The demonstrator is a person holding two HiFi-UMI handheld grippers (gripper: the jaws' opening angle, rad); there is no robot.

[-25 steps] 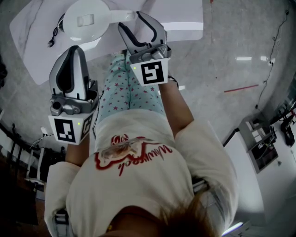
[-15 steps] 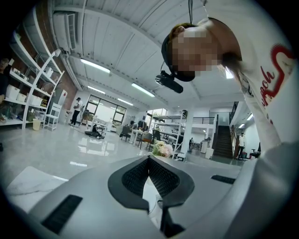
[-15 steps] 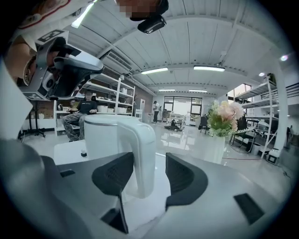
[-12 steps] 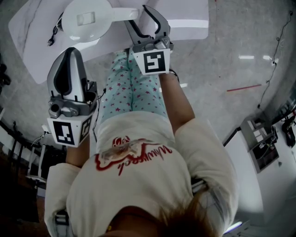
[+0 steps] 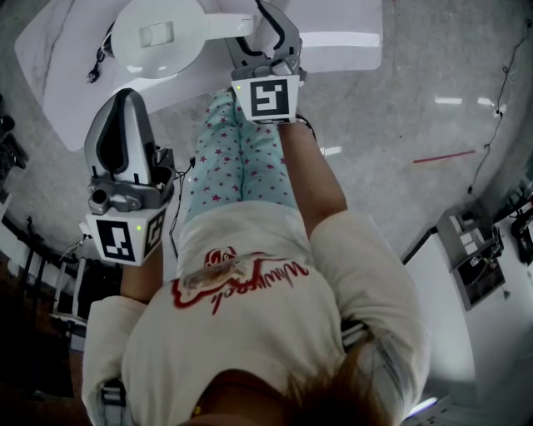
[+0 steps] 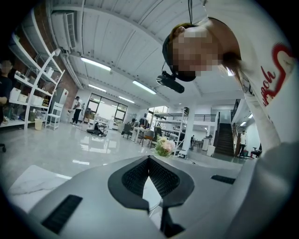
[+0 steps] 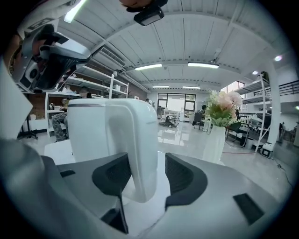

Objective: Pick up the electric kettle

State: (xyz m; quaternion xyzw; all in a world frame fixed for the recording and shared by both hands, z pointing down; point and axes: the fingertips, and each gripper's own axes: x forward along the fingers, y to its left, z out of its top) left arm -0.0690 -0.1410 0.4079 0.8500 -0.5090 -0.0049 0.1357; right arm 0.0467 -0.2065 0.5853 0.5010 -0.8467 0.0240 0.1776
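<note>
The white electric kettle [image 5: 158,33] stands on the white table [image 5: 333,42] at the top of the head view, its handle [image 5: 223,25] pointing right. My right gripper [image 5: 265,18] is open with its jaws on either side of that handle. In the right gripper view the handle [image 7: 140,149] fills the space between the pads of the right gripper [image 7: 147,175], close to the left pad and with a gap before the right one. The kettle's body [image 7: 91,135] rises just behind. My left gripper [image 5: 125,104] is shut, holds nothing, and hangs off the table beside the person's leg; its jaws [image 6: 148,165] point across the room.
A black cable [image 5: 102,54] lies on the table left of the kettle. A white vase with pink flowers [image 7: 217,135] stands on the table to the right of the handle. White furniture [image 5: 466,274] stands on the floor at the right.
My right gripper has moved forward over the table's edge until its jaws straddle the kettle's handle. The left gripper has barely moved.
</note>
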